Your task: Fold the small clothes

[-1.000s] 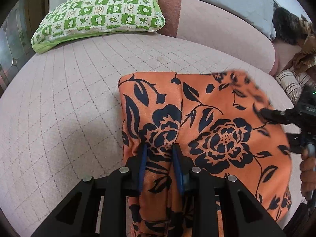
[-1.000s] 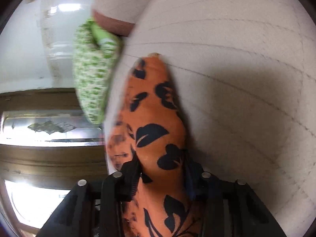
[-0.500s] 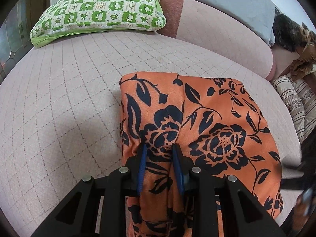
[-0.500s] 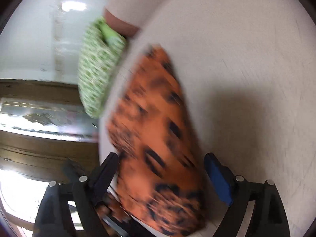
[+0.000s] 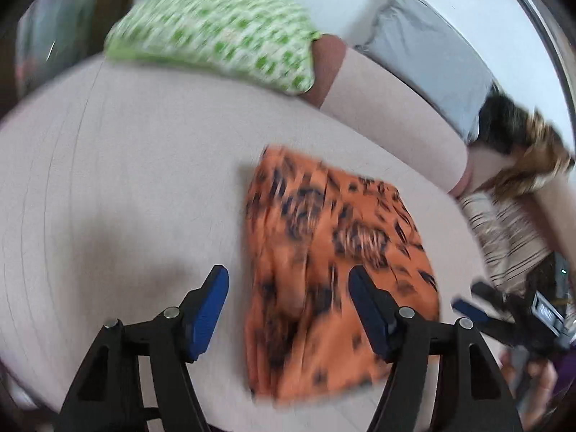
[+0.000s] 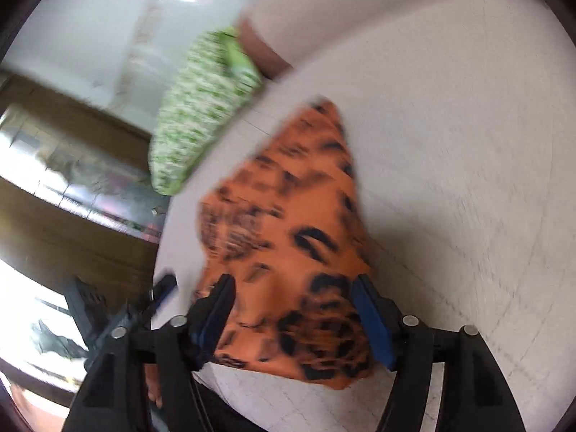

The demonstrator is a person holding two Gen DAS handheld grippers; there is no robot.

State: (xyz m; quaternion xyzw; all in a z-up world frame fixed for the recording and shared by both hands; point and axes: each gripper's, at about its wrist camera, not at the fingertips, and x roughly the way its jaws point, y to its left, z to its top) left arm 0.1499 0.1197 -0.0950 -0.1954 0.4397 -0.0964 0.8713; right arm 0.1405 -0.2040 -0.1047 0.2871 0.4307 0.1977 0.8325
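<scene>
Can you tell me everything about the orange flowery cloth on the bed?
The orange cloth has a dark blue-black flower print, blurred here. It looks thin and soft, folded into a rough rectangle, lying flat on the pinkish quilted bed. Both the left gripper and right gripper are opening over it, pads off the fabric. A green checked pillow lies beyond, apart.

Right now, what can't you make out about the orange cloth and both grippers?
- Orange cloth: print and fold edges smeared by motion blur, both views.
- Its near edge: hidden behind the opening right gripper, right wrist view.
- Left gripper, opening: blur hides any pad contact.
</scene>
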